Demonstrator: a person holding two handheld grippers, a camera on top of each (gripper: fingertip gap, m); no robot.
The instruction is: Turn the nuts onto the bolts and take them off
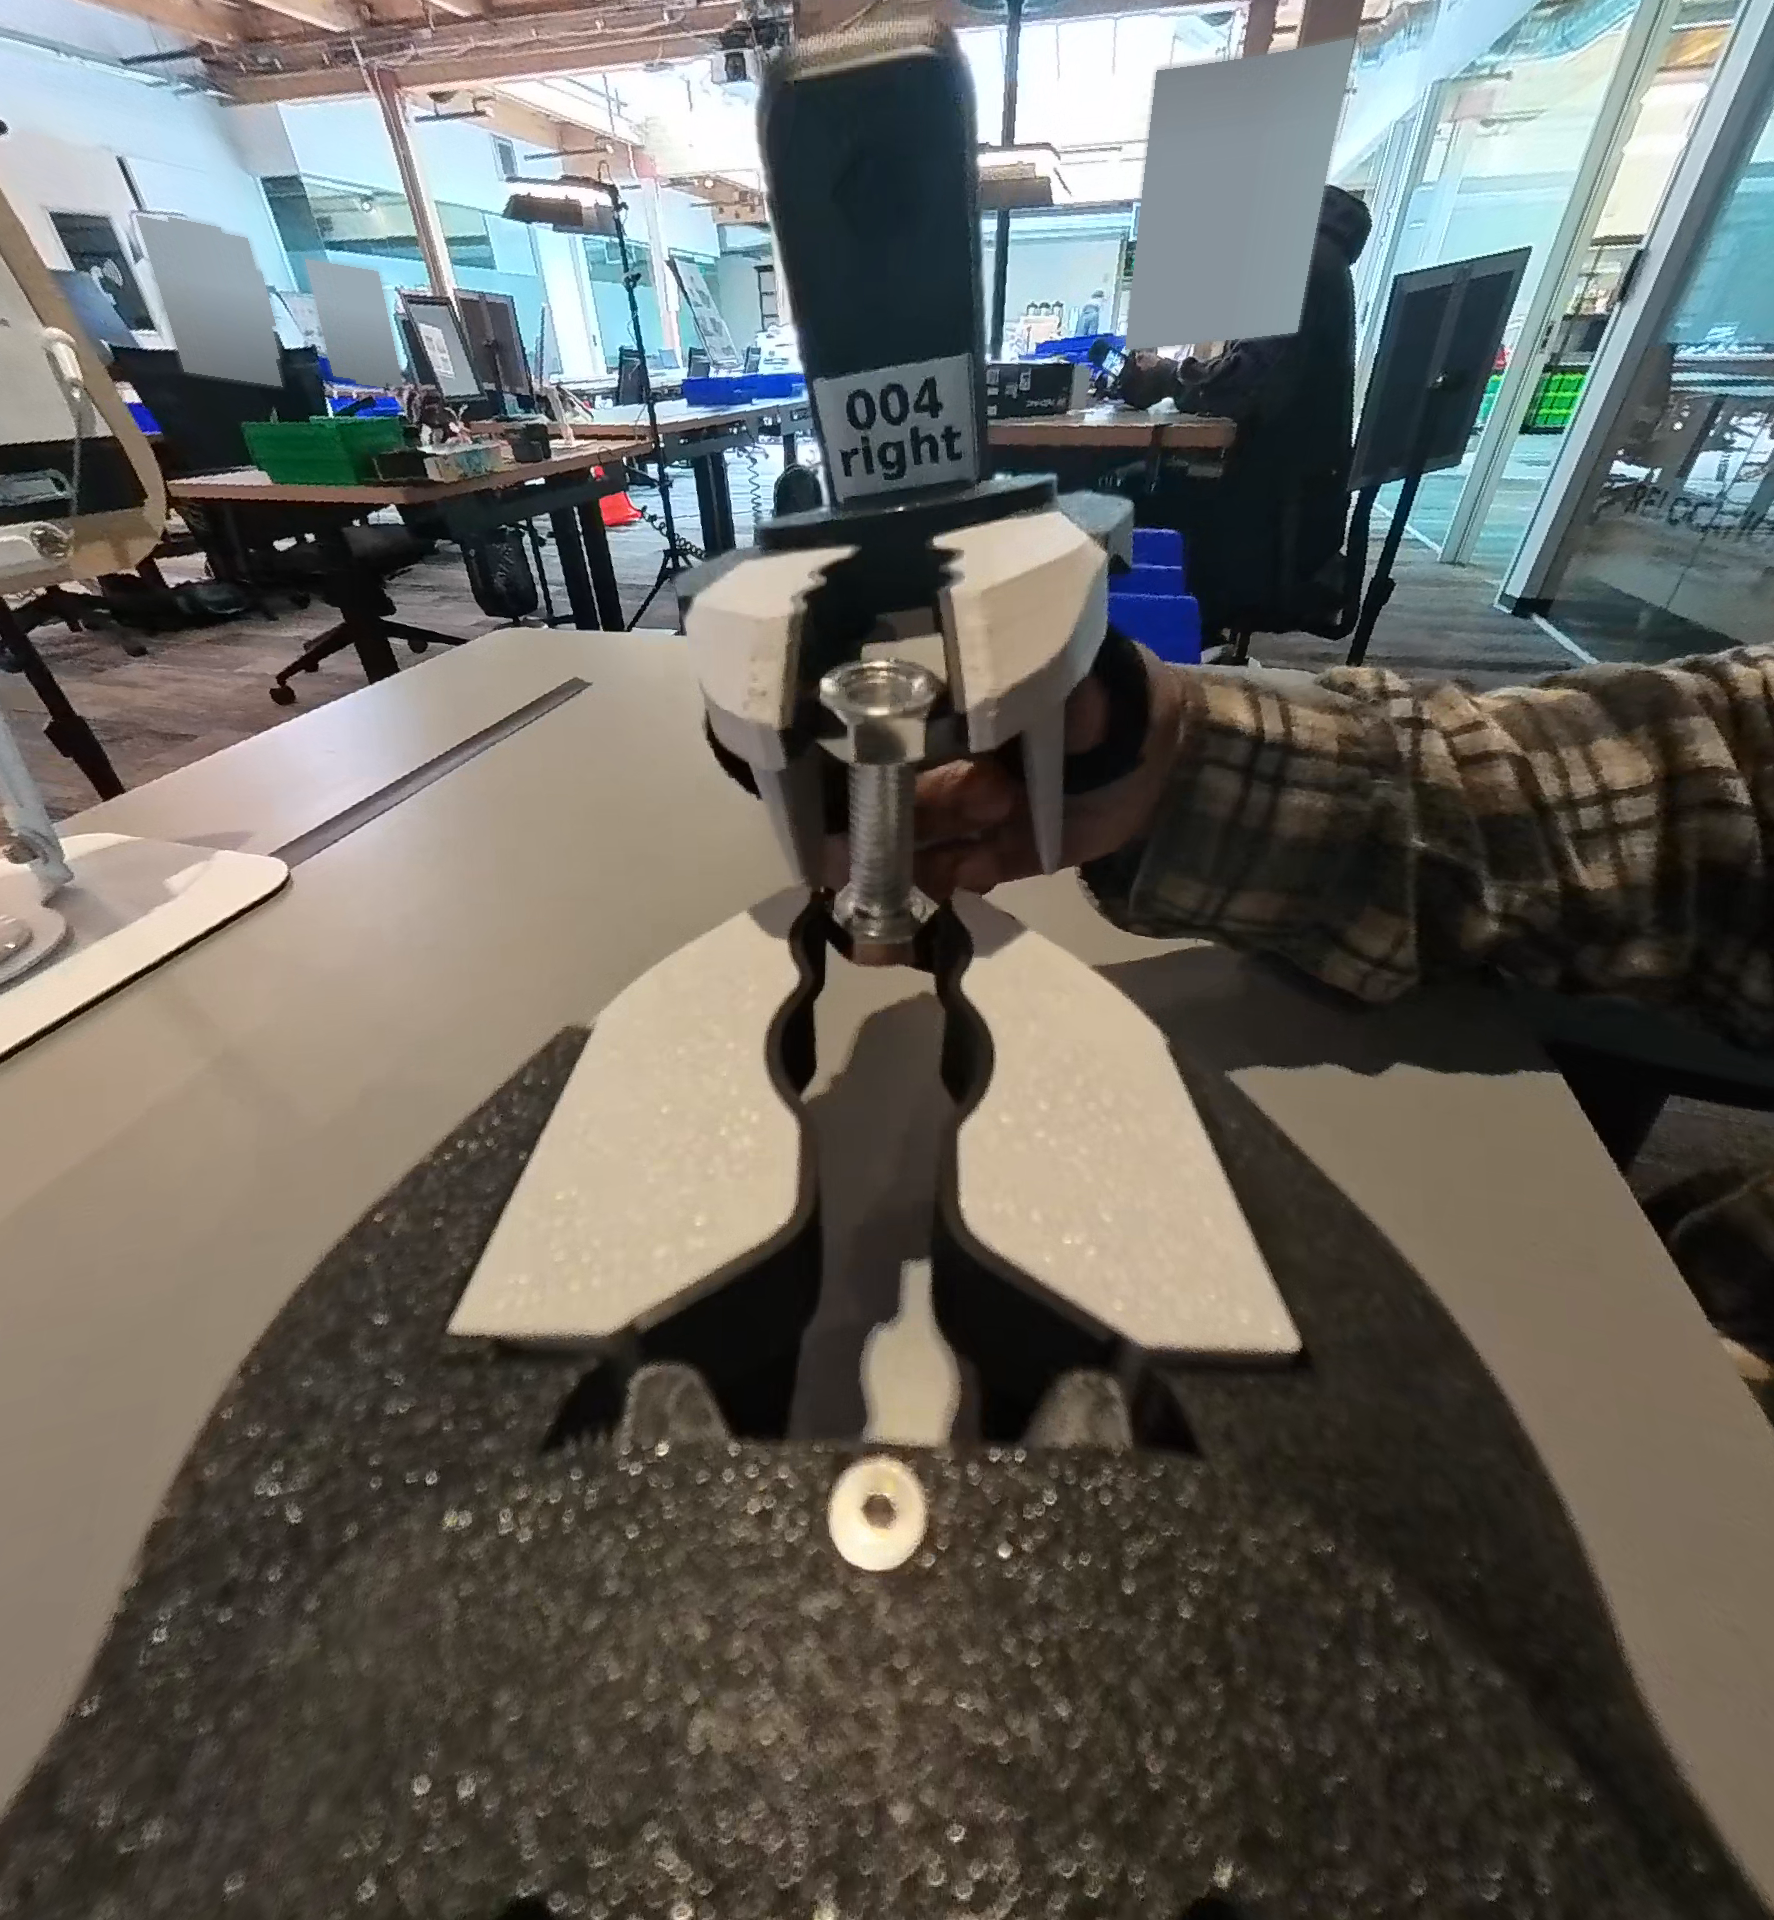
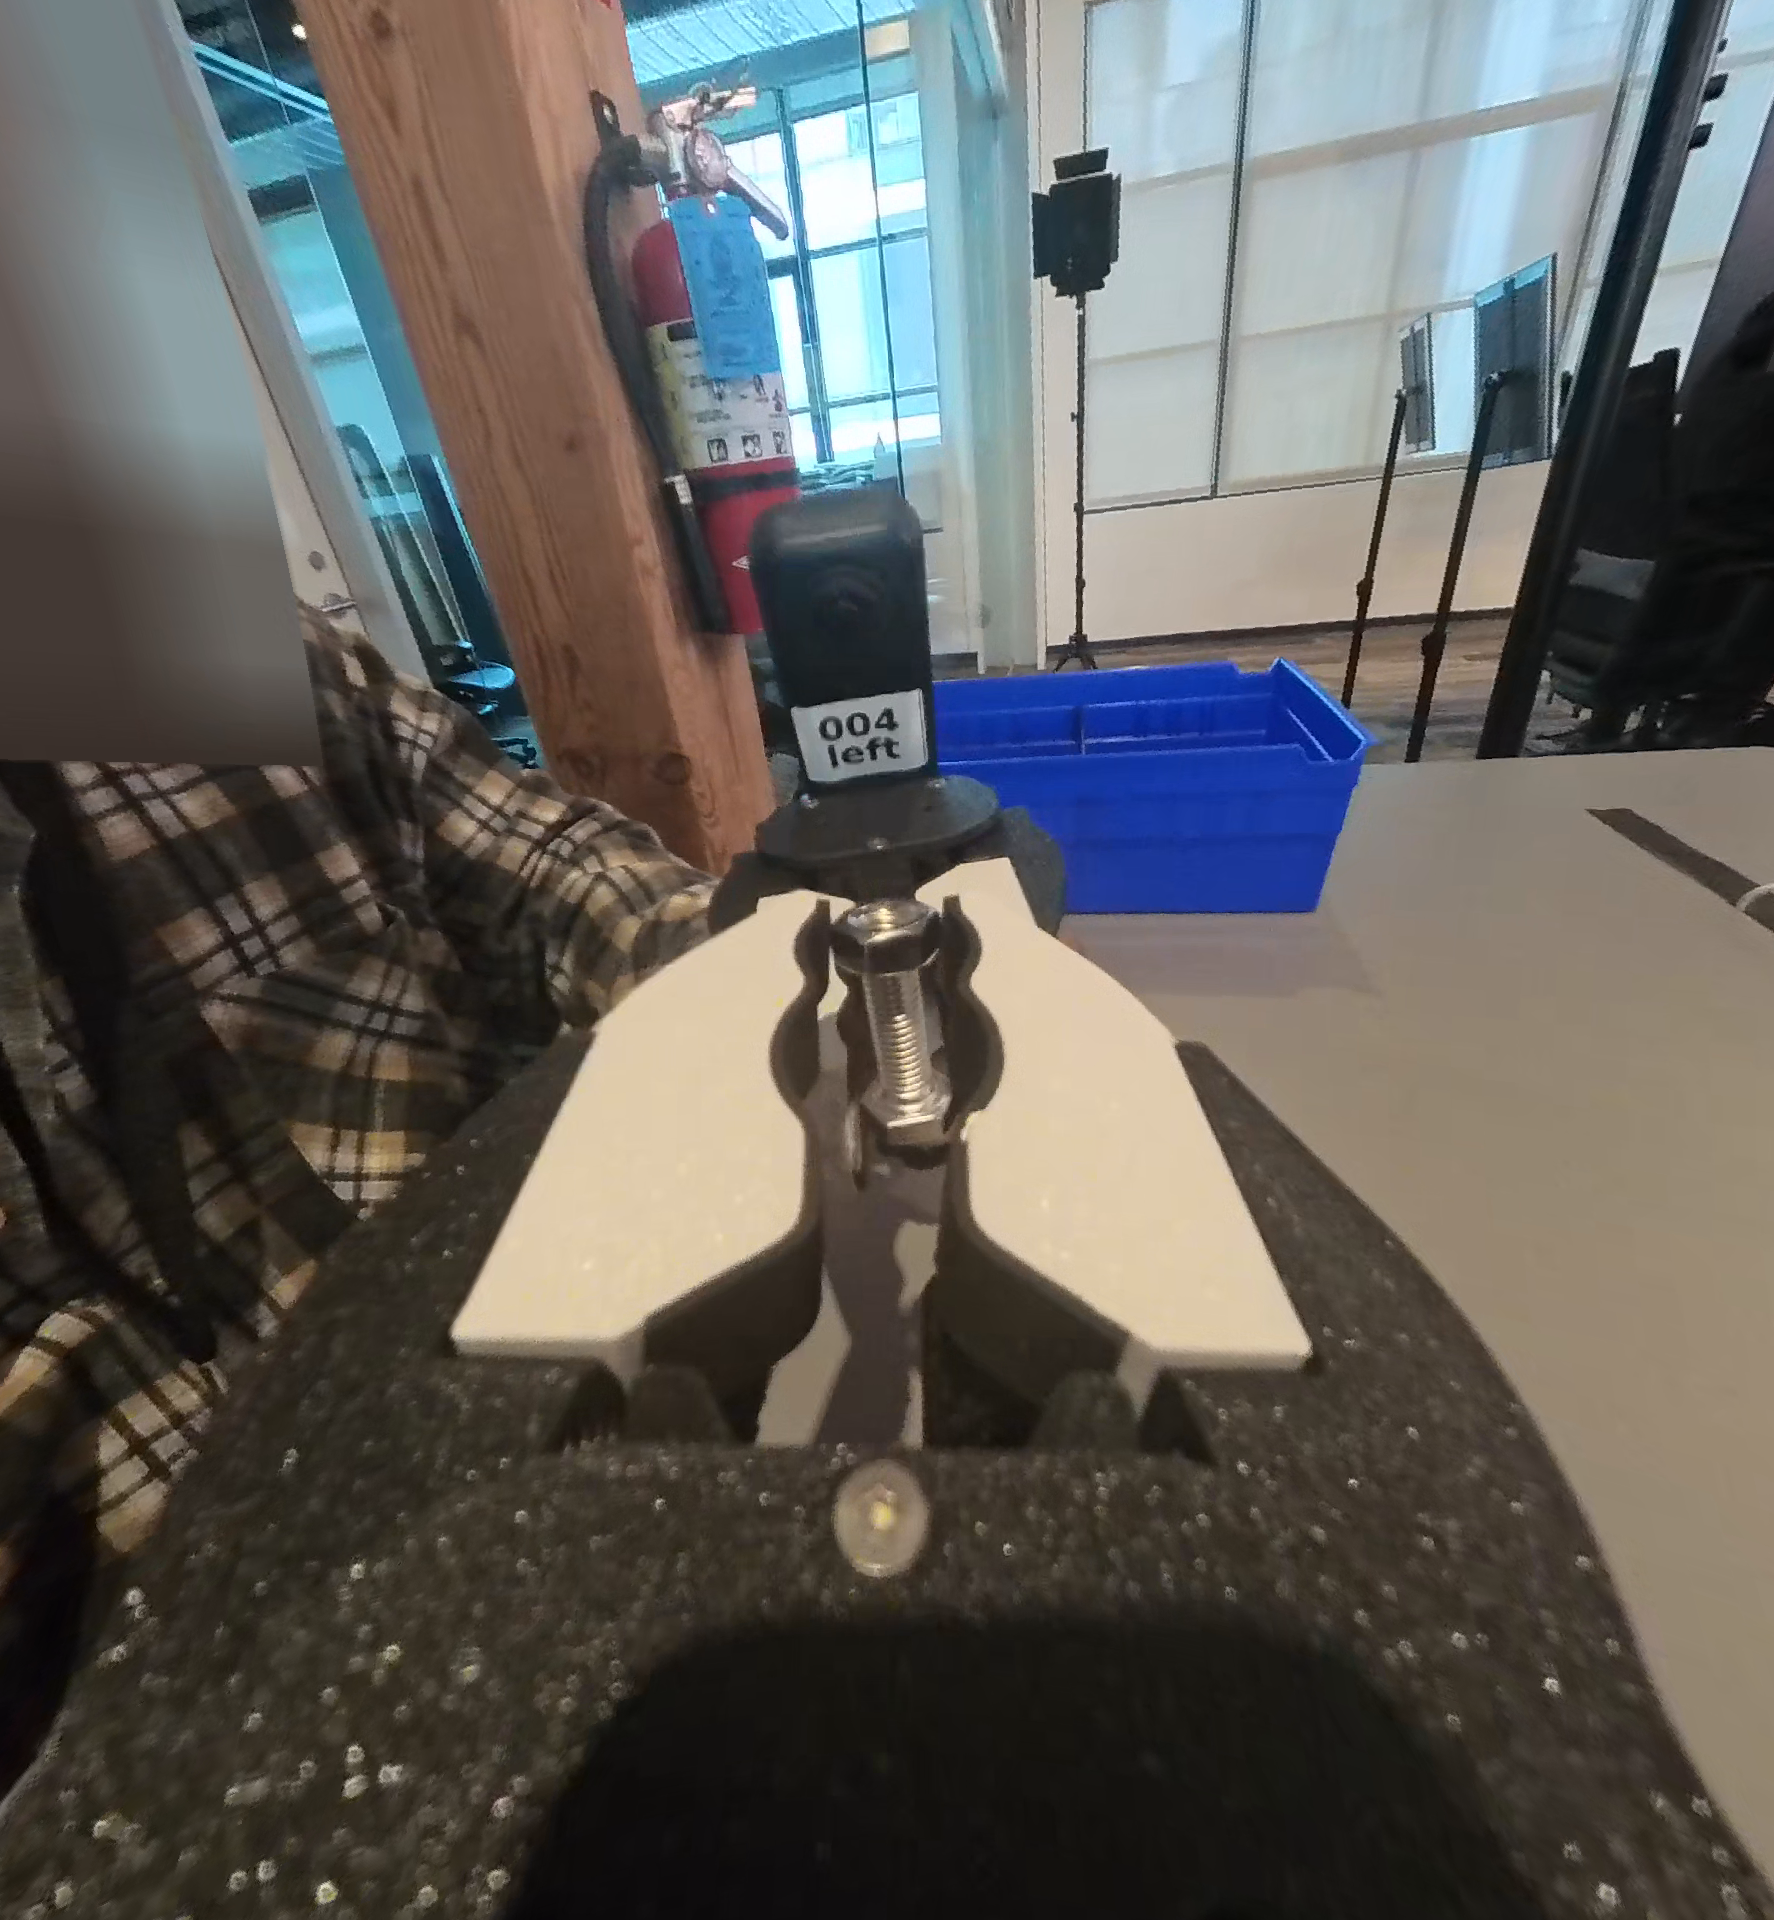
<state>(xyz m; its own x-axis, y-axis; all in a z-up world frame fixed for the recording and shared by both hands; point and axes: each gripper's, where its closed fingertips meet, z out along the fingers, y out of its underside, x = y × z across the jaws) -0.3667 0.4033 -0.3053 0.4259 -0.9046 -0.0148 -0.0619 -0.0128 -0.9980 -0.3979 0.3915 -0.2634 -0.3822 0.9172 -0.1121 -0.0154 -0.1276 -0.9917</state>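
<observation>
A silver bolt [image 1: 878, 810] is held in the air between my two grippers, which face each other above the grey table [image 1: 239, 1143]. My left gripper [image 1: 878, 935] is shut on a hex nut [image 1: 878, 923] at the near end of the bolt's thread. My right gripper [image 1: 878, 675], with a black camera on top, is shut on the bolt's head [image 1: 878, 694]. In the right wrist view the bolt [image 2: 888, 1039] lies between my right gripper's [image 2: 888, 925] white fingers [image 2: 675, 1143], with the nut [image 2: 878, 943] at the far end. The left gripper's body [image 2: 878, 821] shows behind it, its fingertips hidden.
A plaid sleeve [image 1: 1434, 810] and hand hold the right gripper. A blue bin [image 2: 1143, 790] stands at the table's far edge. A white stand base [image 1: 104, 904] sits at the table's left, beside a dark slot [image 1: 436, 769]. A wooden post with a fire extinguisher [image 2: 696, 343] is behind. About 5 centimeters separates my left fingertips from my right.
</observation>
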